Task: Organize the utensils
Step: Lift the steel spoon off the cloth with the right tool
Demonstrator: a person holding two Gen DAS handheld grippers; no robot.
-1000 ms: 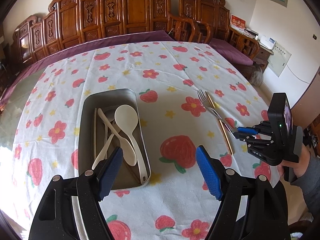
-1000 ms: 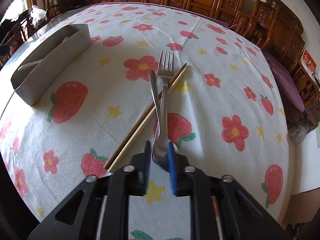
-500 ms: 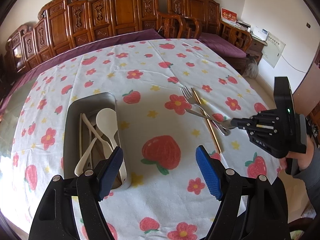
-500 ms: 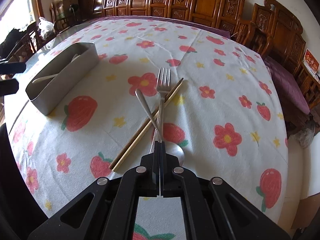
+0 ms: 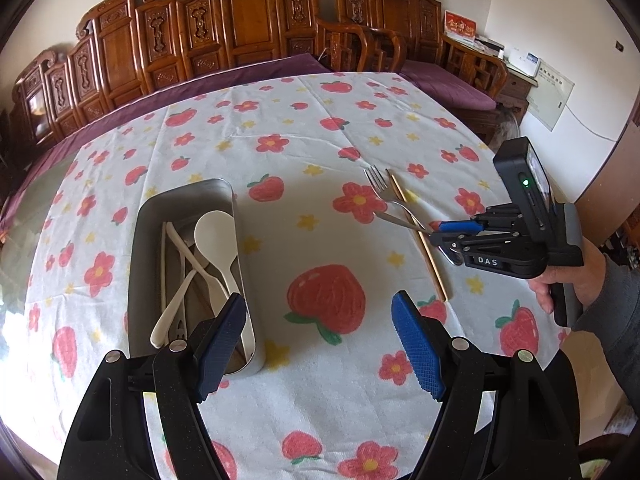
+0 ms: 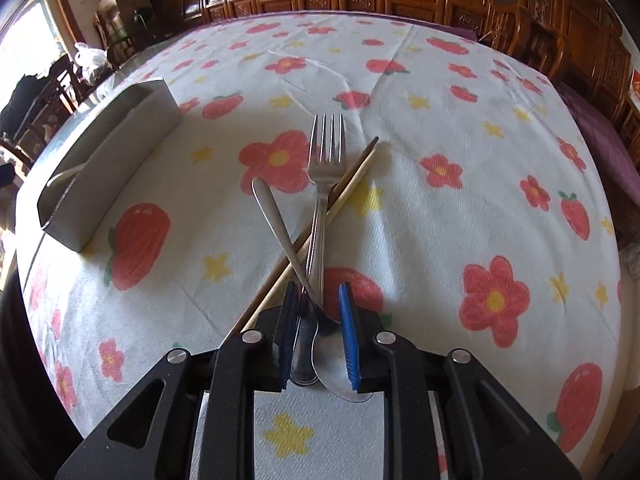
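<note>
Straddling the near ends of the metal spoon (image 6: 280, 216) and fork (image 6: 326, 168), the right tongs (image 6: 318, 334) have just been opening and press on neither. Both utensils run lengthwise away from them, crossing the chopsticks (image 6: 352, 178) on the bench (image 6: 440, 100). The left tongs (image 5: 320, 344) hang wide open, empty, beside the steel tray (image 5: 140, 264) of white spoons (image 5: 216, 236), farther from the fork.
</note>
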